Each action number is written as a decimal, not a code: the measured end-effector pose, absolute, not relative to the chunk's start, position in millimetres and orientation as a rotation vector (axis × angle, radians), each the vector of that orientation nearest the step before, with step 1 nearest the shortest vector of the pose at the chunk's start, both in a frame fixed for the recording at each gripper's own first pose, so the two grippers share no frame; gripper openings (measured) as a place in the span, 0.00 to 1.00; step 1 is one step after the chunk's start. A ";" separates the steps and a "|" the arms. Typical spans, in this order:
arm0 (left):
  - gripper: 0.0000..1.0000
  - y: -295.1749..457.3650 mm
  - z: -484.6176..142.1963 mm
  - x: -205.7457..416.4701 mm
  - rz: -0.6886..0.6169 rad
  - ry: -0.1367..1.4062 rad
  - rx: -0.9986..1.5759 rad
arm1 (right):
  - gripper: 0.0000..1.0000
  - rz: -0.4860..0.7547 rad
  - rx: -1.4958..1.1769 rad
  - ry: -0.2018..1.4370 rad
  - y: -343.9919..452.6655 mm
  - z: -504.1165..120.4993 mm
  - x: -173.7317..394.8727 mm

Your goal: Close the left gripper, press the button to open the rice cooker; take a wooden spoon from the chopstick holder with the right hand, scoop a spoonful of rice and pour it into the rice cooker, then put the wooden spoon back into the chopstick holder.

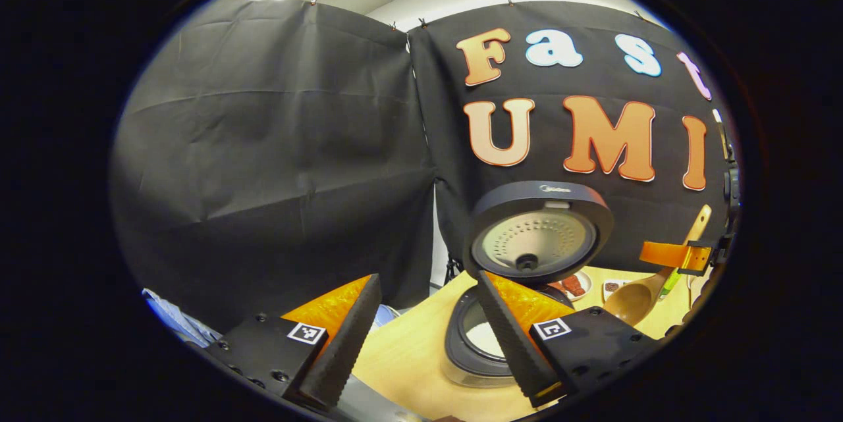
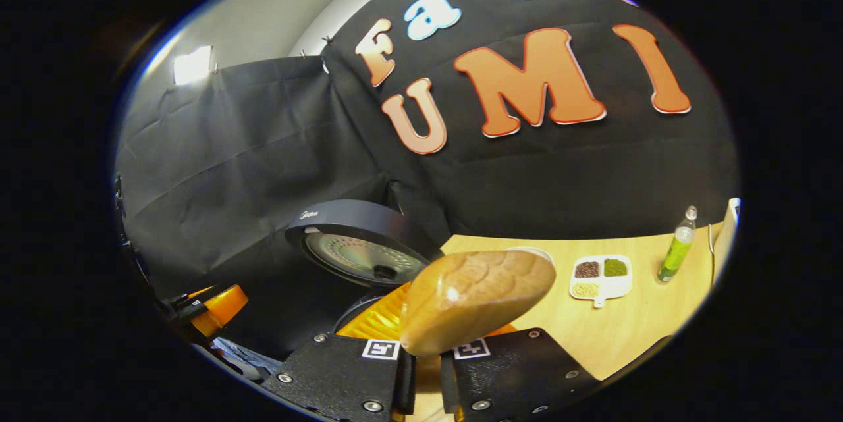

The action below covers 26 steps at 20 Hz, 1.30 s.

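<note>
In the left gripper view, your left gripper (image 1: pixel 428 336) hangs with its jaws wide apart and nothing between them. Between its fingers, toward 5 o'clock, sits the rice cooker (image 1: pixel 477 343), lid (image 1: pixel 537 231) swung up, white rice showing in the pot. At 3 o'clock the right gripper (image 1: pixel 678 255) pinches the wooden spoon (image 1: pixel 635 300) on its handle, bowl lowest.

In the right gripper view, your right gripper (image 2: pixel 427 369) is clamped on the spoon handle; the bowl (image 2: pixel 477 300) looms at centre, and whether it is loaded cannot be told. Judge the spoon light, stiff and smooth: grip mid-handle, firmly, or it may twist. The wooden table (image 2: pixel 625 330) is flat, with a sectioned dish (image 2: pixel 600 277) and green bottle (image 2: pixel 675 254) toward 3 o'clock, well apart from the cooker.
</note>
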State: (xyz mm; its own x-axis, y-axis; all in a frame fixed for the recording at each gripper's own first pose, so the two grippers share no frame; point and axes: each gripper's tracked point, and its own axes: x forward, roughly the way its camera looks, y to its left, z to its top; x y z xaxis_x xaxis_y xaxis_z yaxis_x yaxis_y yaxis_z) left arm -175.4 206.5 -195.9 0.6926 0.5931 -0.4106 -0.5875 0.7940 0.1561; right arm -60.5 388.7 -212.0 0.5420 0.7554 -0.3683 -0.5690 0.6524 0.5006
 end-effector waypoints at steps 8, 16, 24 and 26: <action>0.96 130.8 -183.2 -157.4 0.591 0.449 0.050 | 0.10 0.615 0.355 0.656 238.9 -245.8 -62.3; 0.93 59.0 -192.6 -130.2 0.464 0.470 0.058 | 0.10 0.404 0.351 0.683 116.7 -284.9 -63.5; 0.90 22.3 -193.5 -117.2 0.376 0.489 0.102 | 0.10 0.254 0.341 0.717 53.7 -321.6 -82.7; 0.90 19.8 -194.8 -117.9 0.373 0.496 0.100 | 0.10 0.242 0.324 0.738 50.9 -336.4 -88.8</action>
